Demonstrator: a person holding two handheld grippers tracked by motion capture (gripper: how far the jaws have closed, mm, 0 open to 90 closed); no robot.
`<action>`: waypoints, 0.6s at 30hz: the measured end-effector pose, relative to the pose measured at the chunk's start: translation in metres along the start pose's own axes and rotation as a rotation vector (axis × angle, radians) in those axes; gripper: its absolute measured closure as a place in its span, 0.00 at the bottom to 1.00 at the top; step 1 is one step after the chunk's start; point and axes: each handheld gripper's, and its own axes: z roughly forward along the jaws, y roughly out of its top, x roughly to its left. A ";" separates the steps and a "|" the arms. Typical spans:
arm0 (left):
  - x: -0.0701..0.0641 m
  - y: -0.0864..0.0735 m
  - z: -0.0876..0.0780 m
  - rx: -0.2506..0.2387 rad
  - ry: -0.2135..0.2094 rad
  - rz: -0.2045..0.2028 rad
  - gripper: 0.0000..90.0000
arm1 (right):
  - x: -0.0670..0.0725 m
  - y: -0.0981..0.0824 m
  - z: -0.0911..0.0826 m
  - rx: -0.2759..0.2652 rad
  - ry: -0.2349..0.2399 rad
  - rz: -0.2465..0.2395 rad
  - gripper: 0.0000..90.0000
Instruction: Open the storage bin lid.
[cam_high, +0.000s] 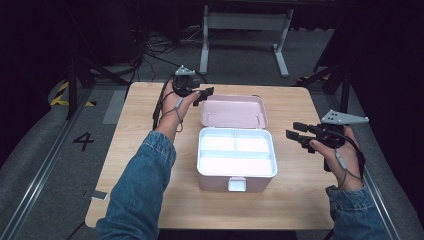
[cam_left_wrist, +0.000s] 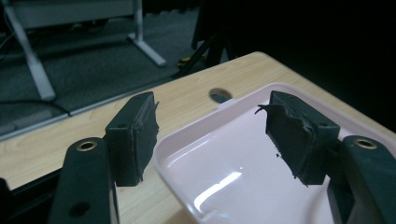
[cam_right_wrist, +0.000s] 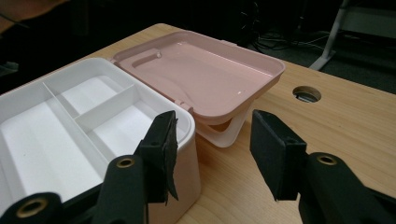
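Box (cam_high: 235, 160) sat open, lid (cam_high: 233, 111) flat behind; left gripper (cam_high: 205, 93) and right gripper (cam_high: 296, 133) both released, empty.

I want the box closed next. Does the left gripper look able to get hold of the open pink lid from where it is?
Probably yes. The left gripper hangs open at the pink lid, its far-left corner between the jaws, nothing blocking.

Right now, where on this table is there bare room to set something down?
The table is bare left of the pink box, and along the near edge in front of it. The right strip holds the right gripper. Behind, the open lid and left gripper crowd it.
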 end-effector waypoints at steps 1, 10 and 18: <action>-0.005 0.003 -0.008 -0.005 -0.005 0.015 0.38 | -0.001 0.001 0.002 0.003 0.004 0.001 0.58; -0.045 0.008 -0.066 0.010 -0.022 0.145 0.37 | -0.012 0.011 0.006 -0.001 0.015 0.007 0.57; -0.065 -0.003 -0.104 0.051 -0.042 0.207 0.36 | -0.019 0.009 0.001 0.025 0.011 0.025 0.55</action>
